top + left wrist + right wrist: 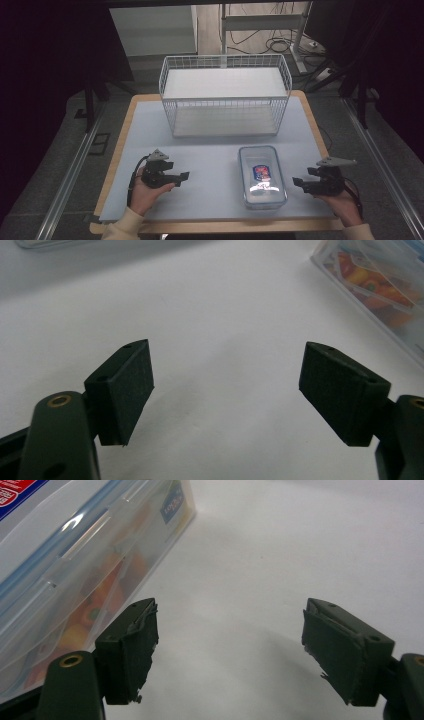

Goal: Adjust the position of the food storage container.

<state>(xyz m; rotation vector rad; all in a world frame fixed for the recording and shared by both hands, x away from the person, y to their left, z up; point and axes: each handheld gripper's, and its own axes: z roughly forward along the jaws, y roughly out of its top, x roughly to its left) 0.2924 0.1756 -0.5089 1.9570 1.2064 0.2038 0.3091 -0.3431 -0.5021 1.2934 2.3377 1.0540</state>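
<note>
Orange contents (pixel 95 605) inside clear box (pixel 262 176)

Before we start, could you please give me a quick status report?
Left gripper open, empty. Right gripper open, empty. Plastic box lidded, on table between them. Wire basket behind, empty.

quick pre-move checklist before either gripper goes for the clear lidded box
1. Left gripper open and holding nothing: ok.
2. Right gripper open and holding nothing: ok.
3. Clear lidded box lying flat on the table, between the two grippers: ok.
4. Box lid on: ok; whether its clasps are locked: cannot tell.
5. Wire basket upright at the table's far side, apart from the box: ok.
6. Bare table between each gripper and the box: ok.
</note>
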